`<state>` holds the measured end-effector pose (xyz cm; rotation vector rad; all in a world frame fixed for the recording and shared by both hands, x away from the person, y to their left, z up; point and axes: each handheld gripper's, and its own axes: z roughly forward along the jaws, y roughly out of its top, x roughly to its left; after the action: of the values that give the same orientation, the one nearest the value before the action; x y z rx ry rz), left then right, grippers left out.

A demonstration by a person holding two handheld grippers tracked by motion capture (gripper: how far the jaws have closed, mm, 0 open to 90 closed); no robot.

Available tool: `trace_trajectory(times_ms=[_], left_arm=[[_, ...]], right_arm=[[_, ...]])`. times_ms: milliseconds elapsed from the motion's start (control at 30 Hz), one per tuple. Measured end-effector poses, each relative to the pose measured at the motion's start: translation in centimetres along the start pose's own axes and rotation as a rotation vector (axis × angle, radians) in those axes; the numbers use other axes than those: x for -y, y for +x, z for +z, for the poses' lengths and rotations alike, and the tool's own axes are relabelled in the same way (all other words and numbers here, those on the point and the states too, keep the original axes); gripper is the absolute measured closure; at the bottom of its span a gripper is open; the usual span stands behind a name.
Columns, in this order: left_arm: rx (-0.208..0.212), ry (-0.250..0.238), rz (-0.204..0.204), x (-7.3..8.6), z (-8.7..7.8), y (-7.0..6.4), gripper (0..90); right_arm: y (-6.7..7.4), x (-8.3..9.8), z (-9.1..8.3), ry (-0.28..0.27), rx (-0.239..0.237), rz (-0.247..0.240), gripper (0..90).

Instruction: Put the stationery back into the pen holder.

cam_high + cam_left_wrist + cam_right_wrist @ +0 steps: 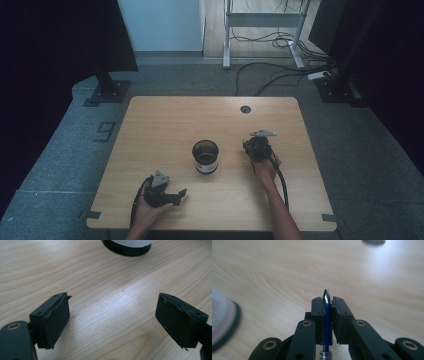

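Observation:
A blue pen (327,315) with a silver tip stands pinched between the black pads of my right gripper (327,303), tip pointing away over the wooden table (165,125). In the high view my right gripper (255,142) is just right of a dark cup (205,156) with a white label at the table's middle. My left gripper (181,194) rests near the front edge, left of the cup, pointing right. Its jaws (112,312) stand wide apart over bare wood with nothing between them. The cup's black base (127,250) lies ahead of them.
A round cable hole (245,109) sits near the table's far edge. The cup's edge (222,320) lies close on the left of my right gripper. Beyond the table, cables and a white desk frame (262,30) are on the floor.

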<state>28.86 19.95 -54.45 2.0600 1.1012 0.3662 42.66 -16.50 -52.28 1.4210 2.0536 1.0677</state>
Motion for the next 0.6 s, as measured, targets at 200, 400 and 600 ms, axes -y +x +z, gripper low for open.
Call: trace_trajectory(times_ms=[200, 400, 600], left_arm=[[-0.006, -0.002, -0.007, 0.0, -0.1, 0.1, 13.0], [-0.001, 0.005, 0.002, 0.0, 0.0, 0.0, 13.3], [0.000, 0.007, 0.004, 0.0, 0.1, 0.0, 13.7]], right_arm=[[0.3, -1.2, -3.8, -0.151, -0.036, 0.010, 78.6], [0.4, -1.8, -6.4, -0.259, -0.094, 0.038, 78.6], [0.7, -2.4, -7.8, -0.311, -0.117, 0.043, 78.6]])
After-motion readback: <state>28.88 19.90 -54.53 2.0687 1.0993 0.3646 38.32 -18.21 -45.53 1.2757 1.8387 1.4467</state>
